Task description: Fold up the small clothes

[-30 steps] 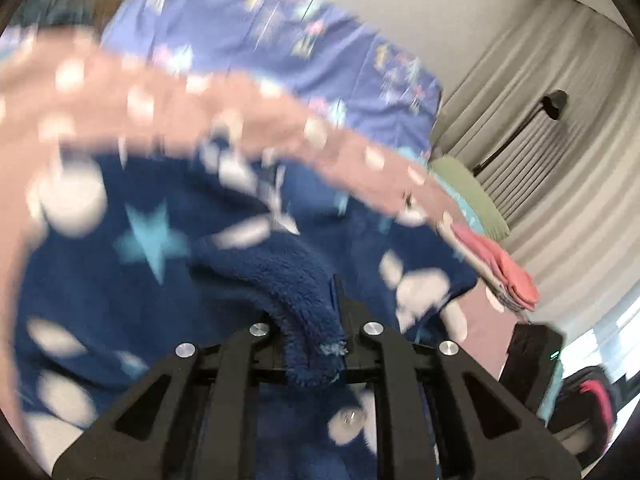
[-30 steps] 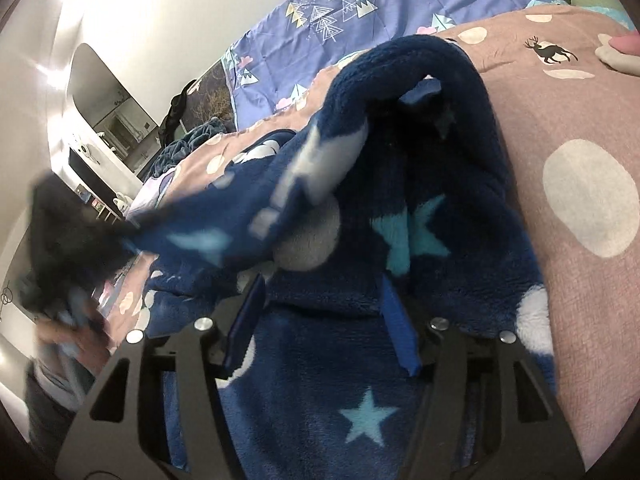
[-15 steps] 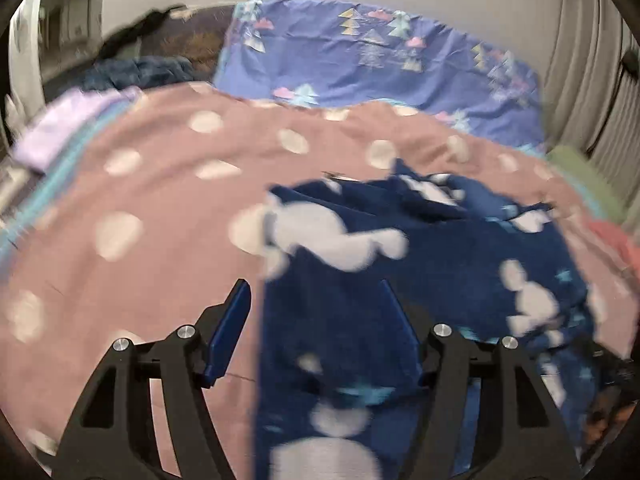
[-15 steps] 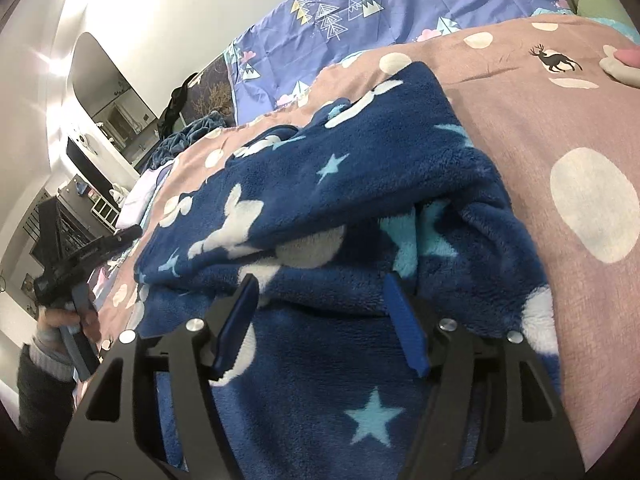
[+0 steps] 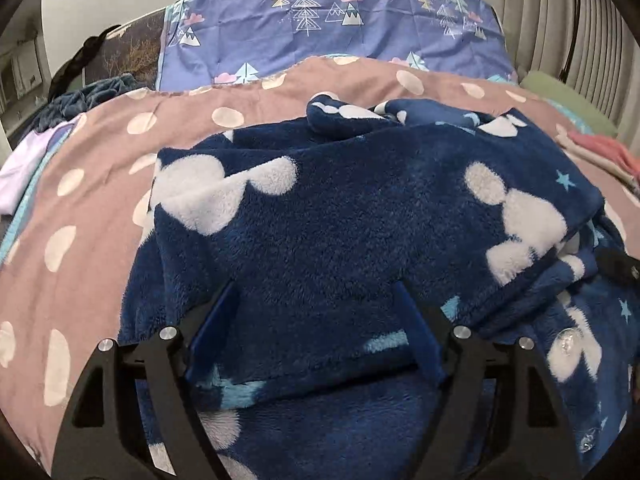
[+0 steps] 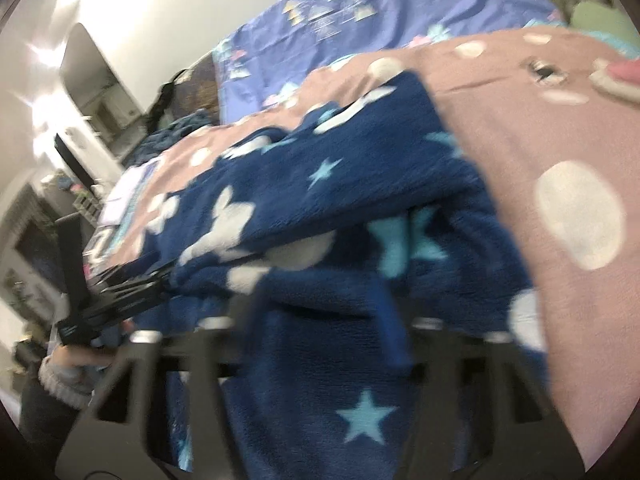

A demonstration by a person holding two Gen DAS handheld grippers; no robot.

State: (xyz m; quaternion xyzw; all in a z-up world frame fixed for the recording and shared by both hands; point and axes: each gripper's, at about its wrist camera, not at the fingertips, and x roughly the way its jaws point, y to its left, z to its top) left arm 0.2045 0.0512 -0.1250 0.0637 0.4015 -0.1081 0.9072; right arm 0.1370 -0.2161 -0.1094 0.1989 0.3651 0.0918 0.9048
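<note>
The navy fleece garment, printed with white mouse-head shapes and pale blue stars, lies on the bed, on a pink bedspread with white dots. One layer of the garment is folded over the layer beneath; the folded edge runs across the lower part of the left wrist view.

The left tongs stand wide apart, low over the near edge of the fleece, one blue-padded finger on each side of the folded layer. Nothing is gripped between them.

The right tongs are blurred by motion in their own view. They appear spread apart over the fleece; whether any cloth is pinched cannot be told. In the right wrist view the left tongs show at the left edge of the garment, held by a hand in a grey cuff.

Beyond the bedspread lies a purple quilt with tree and cloud prints. Folded pink clothes sit on the bed to the right of the garment, apart from it.
</note>
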